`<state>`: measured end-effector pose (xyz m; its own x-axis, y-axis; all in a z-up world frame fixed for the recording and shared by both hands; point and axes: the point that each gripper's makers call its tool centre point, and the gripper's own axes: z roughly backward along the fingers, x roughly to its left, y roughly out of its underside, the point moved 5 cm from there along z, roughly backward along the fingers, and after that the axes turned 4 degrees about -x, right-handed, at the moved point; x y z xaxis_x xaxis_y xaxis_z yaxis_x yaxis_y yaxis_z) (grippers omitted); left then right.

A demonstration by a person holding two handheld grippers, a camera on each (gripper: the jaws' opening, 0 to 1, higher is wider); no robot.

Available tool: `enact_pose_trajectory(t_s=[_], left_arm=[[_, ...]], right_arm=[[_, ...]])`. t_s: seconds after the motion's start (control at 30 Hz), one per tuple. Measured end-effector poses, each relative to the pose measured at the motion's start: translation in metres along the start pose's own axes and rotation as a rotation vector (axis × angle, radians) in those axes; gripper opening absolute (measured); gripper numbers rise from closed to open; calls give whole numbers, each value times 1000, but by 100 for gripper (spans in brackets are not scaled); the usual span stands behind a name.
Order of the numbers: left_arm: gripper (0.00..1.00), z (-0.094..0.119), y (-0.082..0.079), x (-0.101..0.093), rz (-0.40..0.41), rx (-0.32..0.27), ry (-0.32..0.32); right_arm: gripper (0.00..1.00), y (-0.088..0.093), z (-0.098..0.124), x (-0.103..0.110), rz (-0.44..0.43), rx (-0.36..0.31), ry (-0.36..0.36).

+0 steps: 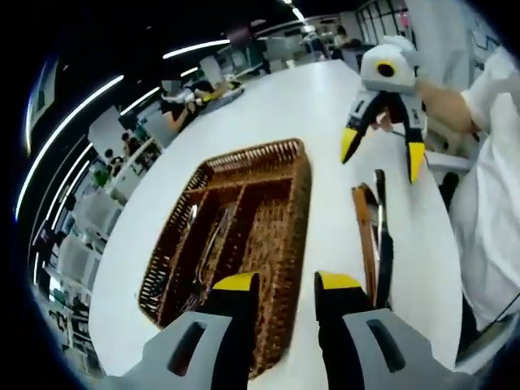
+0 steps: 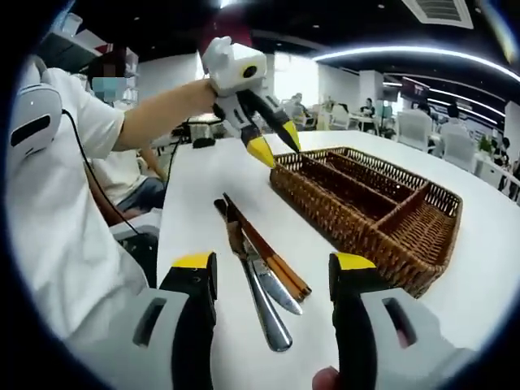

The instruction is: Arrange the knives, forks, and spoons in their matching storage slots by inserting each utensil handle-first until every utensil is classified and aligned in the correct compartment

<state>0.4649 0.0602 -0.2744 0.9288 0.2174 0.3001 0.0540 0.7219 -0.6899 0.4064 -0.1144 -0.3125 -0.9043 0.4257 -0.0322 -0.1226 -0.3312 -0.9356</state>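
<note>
Open office — desks (image 2: 422, 122), strip lights (image 2: 406, 53)

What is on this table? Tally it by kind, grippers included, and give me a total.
Basket: 1
Grippers: 2, left gripper and right gripper, both open and empty
Loose utensils beside the basket: at least 3; they overlap, so the exact count is unclear
Utensil in basket: at least 1
Total: at least 7
</note>
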Motion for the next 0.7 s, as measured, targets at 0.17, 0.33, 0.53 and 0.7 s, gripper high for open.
enact_pose_trajectory(t_s=[0.17,0.33,0.53,0.7], left_arm=[[27,2,2,-7,4,-9,35],[27,3,14,-22,-7,-1,104],[26,-2,19,-42,-31,24,159],[26,-5,24,-51,-28,40,229]], right_arm=[[57,0,-1,5,5,3,-10],[57,1,-3,12,21,18,-24],[54,2,-4,17,22,27,-42],[49,4,-7,21,1,35,-71]])
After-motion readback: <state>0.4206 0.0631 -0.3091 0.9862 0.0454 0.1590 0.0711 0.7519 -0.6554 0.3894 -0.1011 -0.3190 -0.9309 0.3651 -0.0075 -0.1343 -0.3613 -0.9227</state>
